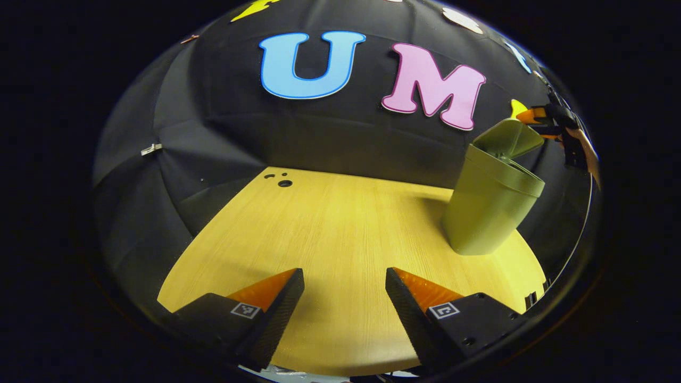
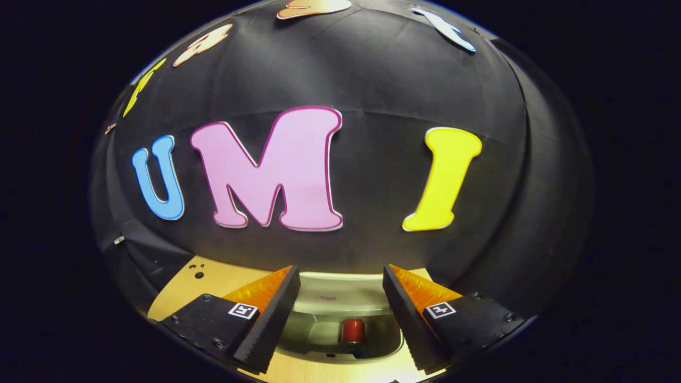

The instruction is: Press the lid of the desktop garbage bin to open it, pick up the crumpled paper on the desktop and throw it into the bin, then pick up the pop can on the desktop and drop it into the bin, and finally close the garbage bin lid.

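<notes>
Both grippers gape empty: the left gripper (image 1: 345, 298) low over the near desk (image 1: 330, 223), the right gripper (image 2: 341, 300) above the open green bin (image 1: 487, 205) at far right, whose light, stiff lid (image 1: 508, 137) should close with a press on its raised edge, the red can (image 2: 352, 330) lying inside.

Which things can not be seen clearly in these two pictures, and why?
- Crumpled paper: not made out inside the bin in the right gripper view; the rim hides the depths.
- Pop can: just its red top shows there.
- Right tool: small and distorted at the left gripper view's edge.
</notes>
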